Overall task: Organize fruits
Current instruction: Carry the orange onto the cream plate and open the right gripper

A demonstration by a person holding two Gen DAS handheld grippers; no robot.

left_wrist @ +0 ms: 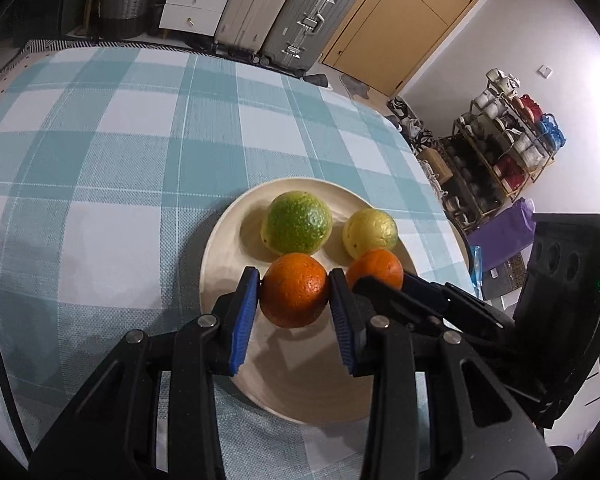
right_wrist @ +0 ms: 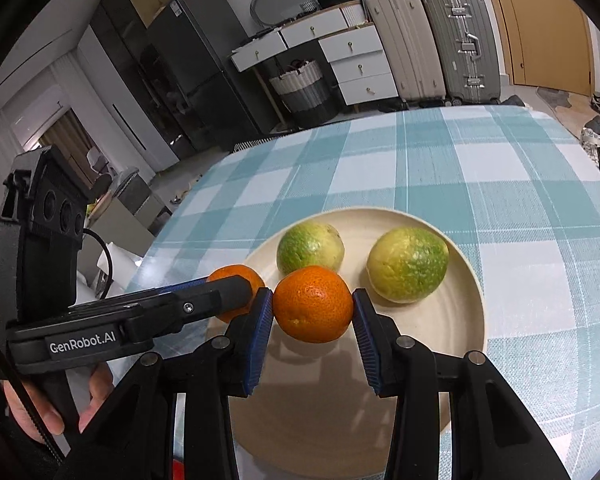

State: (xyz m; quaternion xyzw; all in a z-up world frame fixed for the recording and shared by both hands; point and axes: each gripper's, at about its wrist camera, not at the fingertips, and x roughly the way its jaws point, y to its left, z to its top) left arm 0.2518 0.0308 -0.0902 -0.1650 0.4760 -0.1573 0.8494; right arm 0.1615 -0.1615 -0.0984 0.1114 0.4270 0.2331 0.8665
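Gripping: both grippers pinch one orange each
left gripper (left_wrist: 294, 294): pinching left orange (left_wrist: 294, 295), over plate (left_wrist: 228, 240) near edge
right gripper (right_wrist: 313, 304): pinching right orange (right_wrist: 313, 304), beside it
limes (right_wrist: 407, 265): two, plate's far side

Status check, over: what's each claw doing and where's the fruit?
Left claw shut on left orange. Right claw shut on right orange. Both over the plate; two green-yellow fruits lie on it. Nothing in the way.

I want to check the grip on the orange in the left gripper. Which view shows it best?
The left wrist view: the orange sits unobstructed between the left gripper pads. In the right wrist view, that orange is mostly hidden behind the left gripper's finger.
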